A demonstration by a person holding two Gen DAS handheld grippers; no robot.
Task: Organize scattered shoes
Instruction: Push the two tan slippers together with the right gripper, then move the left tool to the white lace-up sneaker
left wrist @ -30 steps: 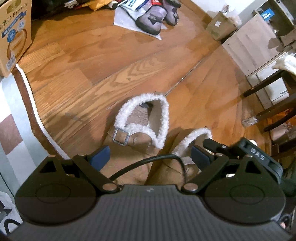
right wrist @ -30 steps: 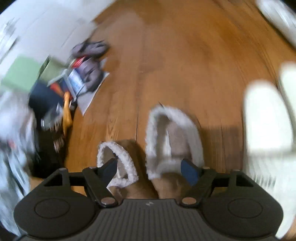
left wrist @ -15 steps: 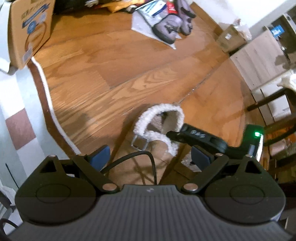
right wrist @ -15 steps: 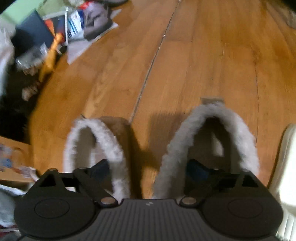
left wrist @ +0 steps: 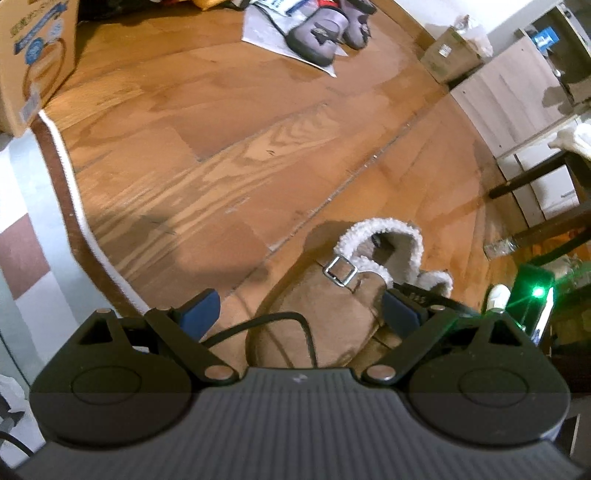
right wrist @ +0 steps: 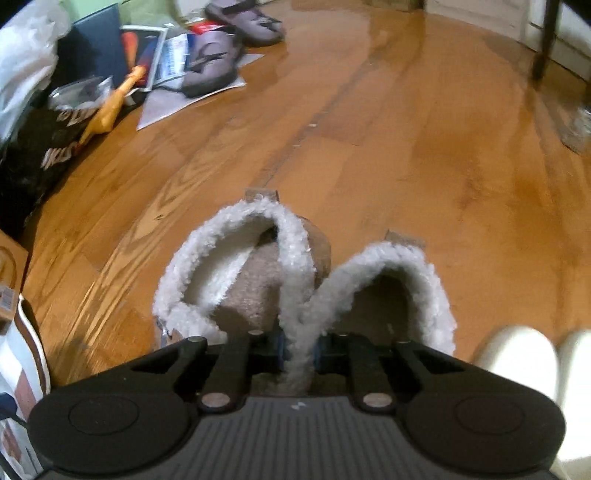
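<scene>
Two tan fleece-lined slippers (right wrist: 258,280) lie side by side on the wood floor. My right gripper (right wrist: 298,350) is shut on their touching fleece rims, pinching both together. In the left wrist view the nearer slipper (left wrist: 317,306) with a metal buckle (left wrist: 340,271) lies between the fingers of my open left gripper (left wrist: 301,314), which holds nothing. The right gripper's body (left wrist: 424,295) shows at that slipper's right side. A pair of grey shoes (left wrist: 325,22) sits on a paper sheet far ahead, also in the right wrist view (right wrist: 218,62).
A rug edge (left wrist: 62,192) and a cardboard box (left wrist: 33,55) are at the left. Cabinets (left wrist: 517,96) and dark chair legs (left wrist: 532,181) stand at the right. Bags and papers (right wrist: 74,96) clutter the far left. White slippers (right wrist: 524,358) lie by my right gripper.
My right gripper has closed on the fleece rims of the two tan slippers, which now sit pressed together. The left gripper stays open and has shifted left of the slippers.
</scene>
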